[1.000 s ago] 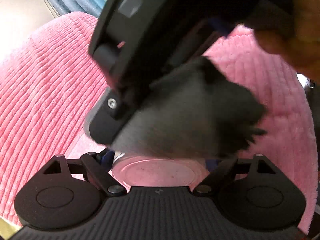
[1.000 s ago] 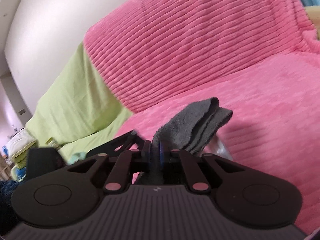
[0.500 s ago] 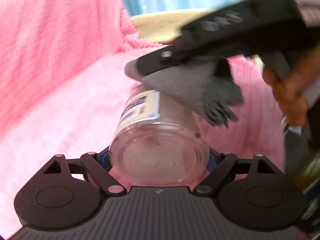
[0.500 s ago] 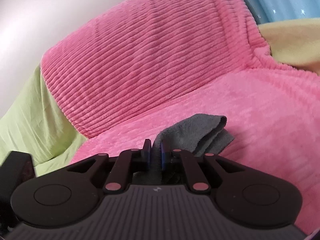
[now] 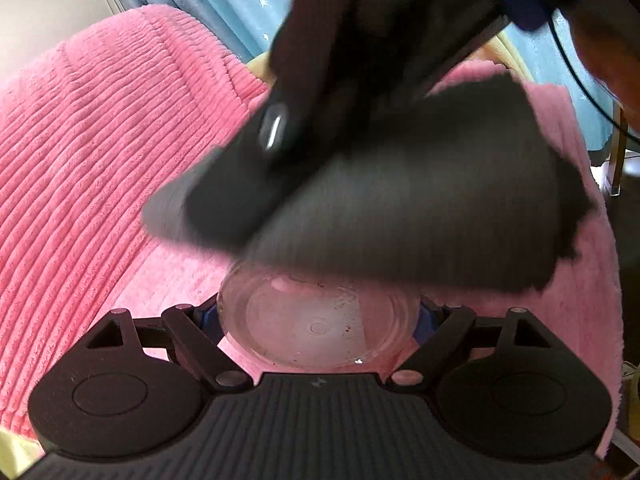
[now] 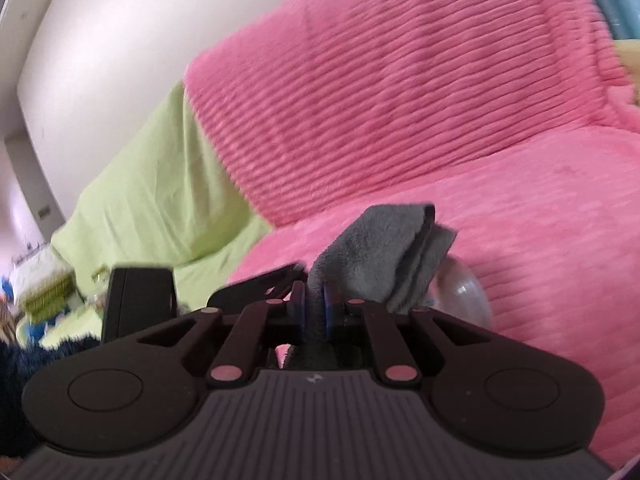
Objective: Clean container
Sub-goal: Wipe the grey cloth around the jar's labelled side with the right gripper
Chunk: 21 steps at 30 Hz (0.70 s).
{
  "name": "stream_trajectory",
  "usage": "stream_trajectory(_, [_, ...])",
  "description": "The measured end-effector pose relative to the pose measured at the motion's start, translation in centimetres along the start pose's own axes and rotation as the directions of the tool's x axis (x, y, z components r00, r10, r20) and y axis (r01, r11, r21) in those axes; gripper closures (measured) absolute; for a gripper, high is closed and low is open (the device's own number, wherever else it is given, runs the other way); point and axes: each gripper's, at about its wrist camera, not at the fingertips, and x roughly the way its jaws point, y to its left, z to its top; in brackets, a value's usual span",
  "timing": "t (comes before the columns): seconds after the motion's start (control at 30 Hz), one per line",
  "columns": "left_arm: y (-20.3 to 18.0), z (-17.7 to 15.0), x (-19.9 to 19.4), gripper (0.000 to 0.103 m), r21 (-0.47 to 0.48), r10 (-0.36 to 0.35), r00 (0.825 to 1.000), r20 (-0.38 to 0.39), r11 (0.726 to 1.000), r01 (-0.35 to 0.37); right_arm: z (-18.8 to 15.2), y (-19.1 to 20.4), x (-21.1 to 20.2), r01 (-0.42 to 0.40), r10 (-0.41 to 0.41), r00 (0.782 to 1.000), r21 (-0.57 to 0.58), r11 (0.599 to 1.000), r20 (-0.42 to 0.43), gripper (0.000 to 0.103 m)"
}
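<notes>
A clear plastic jar (image 5: 318,322) lies lengthwise between the fingers of my left gripper (image 5: 318,316), which is shut on it, its round base toward the camera. My right gripper (image 6: 314,306) is shut on a folded grey cloth (image 6: 384,254). In the left wrist view that grey cloth (image 5: 420,208) and the blurred right gripper body (image 5: 320,80) press over the top of the jar and hide most of it. A bit of the jar (image 6: 466,294) peeks out from under the cloth in the right wrist view.
A pink ribbed blanket (image 5: 100,152) covers the sofa behind and below both grippers. A light green cover (image 6: 160,200) lies to its left. Blue curtain (image 5: 224,4) hangs behind. A person's hand (image 5: 612,44) holds the right gripper. A black box (image 6: 138,300) stands at the left.
The cloth and right gripper swung back over the jar, covering its label and side again. The left wrist view tilted back from the curtain toward the pink backrest.
</notes>
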Motion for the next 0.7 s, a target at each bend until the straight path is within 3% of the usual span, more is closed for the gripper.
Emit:
stream_trajectory(0.17, [0.2, -0.3, 0.0, 0.018, -0.028, -0.018, 1.0, -0.012, 0.999, 0.017, 0.3, -1.9, 0.8, 0.005, -0.007, 1.0, 0.092, 0.996, 0.025, 0.098])
stream_trajectory(0.3, [-0.1, -0.5, -0.2, 0.018, -0.011, -0.013, 1.0, -0.01, 1.0, 0.013, 0.7, -2.9, 1.2, 0.104, -0.11, 0.991, 0.083, 0.991, 0.072, 0.098])
stream_trajectory(0.4, [-0.1, -0.7, -0.3, 0.018, -0.01, -0.015, 1.0, -0.005, 1.0, 0.015, 0.7, -3.4, 1.1, 0.204, -0.211, 0.971, 0.071, 0.976, 0.108, 0.098])
stream_trajectory(0.53, [-0.1, -0.8, -0.6, 0.018, -0.013, -0.017, 1.0, 0.002, 1.0, 0.017, 0.9, -3.4, 1.2, 0.244, -0.251, 0.961, 0.069, 0.967, 0.116, 0.098])
stream_trajectory(0.63, [1.4, -0.9, -0.6, 0.018, -0.144, -0.099, 0.995, -0.012, 0.985, 0.096, 1.0, -3.6, 1.1, 0.241, -0.25, 0.962, 0.086, 0.967, 0.112, 0.098])
stream_trajectory(0.7, [3.5, -1.2, -0.5, 0.018, -0.319, -0.214, 0.977, 0.012, 0.925, 0.207, 0.9, -3.8, 0.6, 0.236, -0.246, 0.963, 0.1, 0.967, 0.107, 0.098])
